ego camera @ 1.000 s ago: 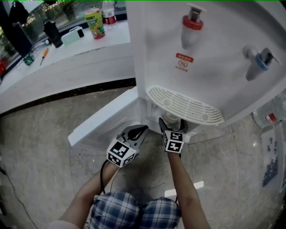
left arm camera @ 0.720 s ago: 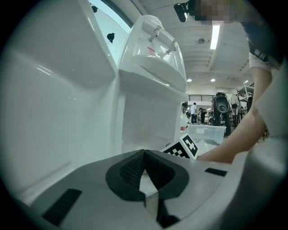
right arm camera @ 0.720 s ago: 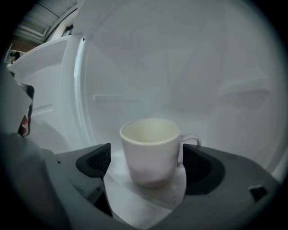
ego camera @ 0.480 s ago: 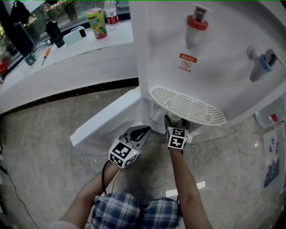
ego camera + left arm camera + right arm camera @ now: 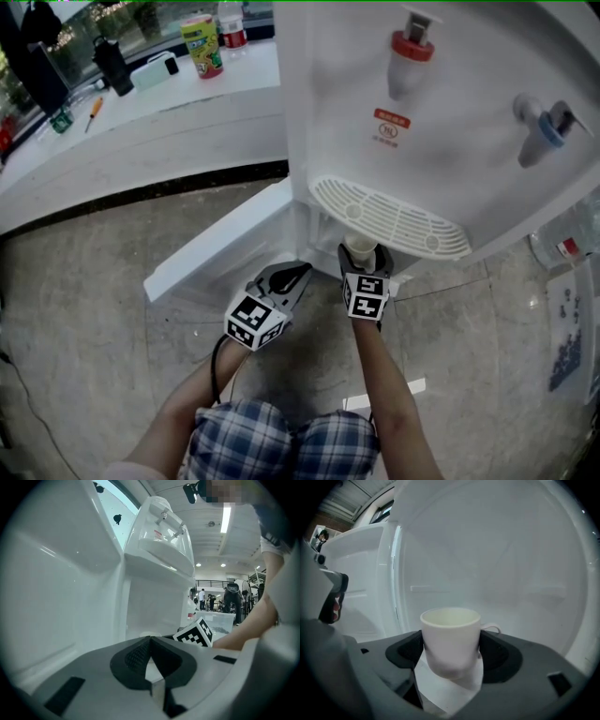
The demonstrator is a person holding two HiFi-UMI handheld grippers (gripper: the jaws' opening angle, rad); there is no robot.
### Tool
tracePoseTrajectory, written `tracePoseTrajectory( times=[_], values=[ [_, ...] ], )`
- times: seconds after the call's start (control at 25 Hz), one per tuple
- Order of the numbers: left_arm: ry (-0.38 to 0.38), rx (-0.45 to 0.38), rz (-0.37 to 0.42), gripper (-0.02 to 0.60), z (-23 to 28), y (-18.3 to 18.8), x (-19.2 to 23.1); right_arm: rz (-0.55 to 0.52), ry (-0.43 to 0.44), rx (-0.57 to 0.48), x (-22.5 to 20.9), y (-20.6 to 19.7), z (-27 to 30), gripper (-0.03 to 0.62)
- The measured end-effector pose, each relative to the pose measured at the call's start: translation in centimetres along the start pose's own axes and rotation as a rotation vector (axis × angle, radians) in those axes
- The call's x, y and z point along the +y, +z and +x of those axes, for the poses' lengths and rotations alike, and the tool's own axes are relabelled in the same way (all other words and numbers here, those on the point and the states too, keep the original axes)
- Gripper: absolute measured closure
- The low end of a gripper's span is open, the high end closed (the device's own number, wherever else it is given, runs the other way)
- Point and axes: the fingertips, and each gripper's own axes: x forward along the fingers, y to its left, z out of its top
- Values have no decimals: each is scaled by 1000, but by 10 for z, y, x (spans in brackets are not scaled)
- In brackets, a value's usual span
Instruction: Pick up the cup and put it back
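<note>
Closest to me are my plaid shorts (image 5: 281, 441), with both forearms reaching out over the stone floor (image 5: 94, 309). My left gripper (image 5: 302, 273) is clamped shut on nothing, tips together, and hangs just left of the other one, in front of the open white door (image 5: 220, 246) of the water dispenser (image 5: 450, 122). My right gripper (image 5: 363, 260) is poked into the dispenser's lower compartment, under the slotted drip tray (image 5: 389, 217). Its jaws have just been closing, and both pads now sit against the sides of the white cup (image 5: 451, 641), so I'd call that grabbed. The cup is upright and empty, with its little handle (image 5: 491, 628) sticking out to the right. Can't tell if its bottom is touching the shelf or not. Further up the dispenser front are a red tap (image 5: 410, 52) and a blue tap (image 5: 539, 127). Way off on the far left there's a white counter (image 5: 141, 112) with a green and yellow canister (image 5: 201, 47) on it.
</note>
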Motion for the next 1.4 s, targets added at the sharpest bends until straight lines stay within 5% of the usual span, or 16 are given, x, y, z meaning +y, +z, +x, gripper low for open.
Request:
tracePoseTrajectory(
  times=[0.56,0.96,1.4],
  values=[
    [6,-13,-2,557,1,5,-5,-5,142,-131,31,31,-102,209],
    [6,-23,4,557,4,9,-9,-2,163,-212,24,72,-196,209],
    [6,-22,9,557,4,9,-12,-49,187,-238,23,79,-188,207]
  ],
)
